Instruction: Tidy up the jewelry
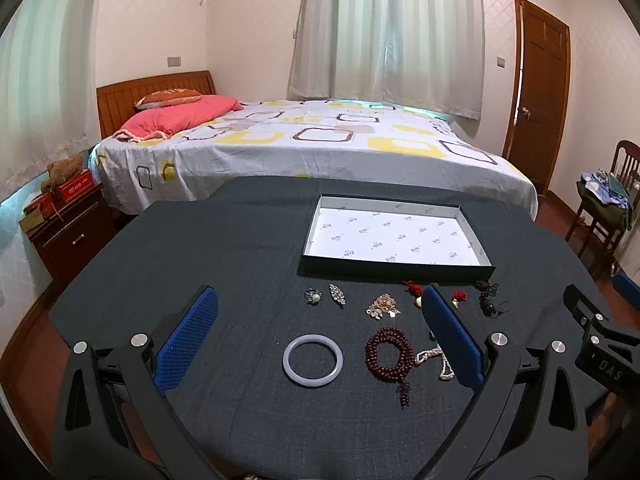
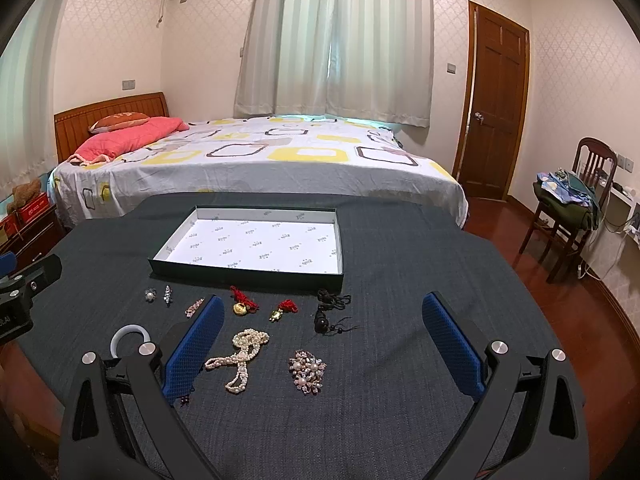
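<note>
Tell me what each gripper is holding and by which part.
Nothing. The left gripper and the right gripper are both open above the table, and the jewelry lies untouched.

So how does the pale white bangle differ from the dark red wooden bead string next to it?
The pale translucent white bangle is one smooth rigid ring lying flat and open in the middle; the dark reddish-brown wooden bead string is many small beads coiled in several loops. The bangle is plain, while the bead string trails a short tassel-like tail toward the camera. Both lie on the dark cloth, outside the shallow white-lined tray.
</note>
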`<state>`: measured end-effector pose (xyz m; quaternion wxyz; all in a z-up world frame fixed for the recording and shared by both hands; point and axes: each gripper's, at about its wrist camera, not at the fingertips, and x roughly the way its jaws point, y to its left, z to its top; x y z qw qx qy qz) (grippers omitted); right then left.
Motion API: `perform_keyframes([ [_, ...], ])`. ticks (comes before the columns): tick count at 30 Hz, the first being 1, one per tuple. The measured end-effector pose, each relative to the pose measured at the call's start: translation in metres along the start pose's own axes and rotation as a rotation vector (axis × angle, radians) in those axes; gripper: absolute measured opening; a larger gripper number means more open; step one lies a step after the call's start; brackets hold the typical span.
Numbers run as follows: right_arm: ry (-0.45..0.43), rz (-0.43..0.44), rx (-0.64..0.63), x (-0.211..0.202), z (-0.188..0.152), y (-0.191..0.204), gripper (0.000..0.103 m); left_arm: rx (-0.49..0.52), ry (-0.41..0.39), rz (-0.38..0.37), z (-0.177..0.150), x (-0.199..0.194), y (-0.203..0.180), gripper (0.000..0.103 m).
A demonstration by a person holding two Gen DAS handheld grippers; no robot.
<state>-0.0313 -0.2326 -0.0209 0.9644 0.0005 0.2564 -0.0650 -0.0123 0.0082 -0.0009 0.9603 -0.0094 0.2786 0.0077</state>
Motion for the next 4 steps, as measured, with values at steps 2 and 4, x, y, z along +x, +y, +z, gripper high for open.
perform_keyframes([
  [2, 0.001, 0.000, 0.001, 0.0008, -0.0010, -0.0001, 0.096, -0.003, 0.003, 0.004, -0.0001, 0.0005, -0.0004, 0.099],
  [4, 0.001, 0.000, 0.001, 0.0006, -0.0013, -0.0002, 0.096, -0.003, 0.008, 0.004, -0.0007, 0.0017, 0.0002, 0.099],
])
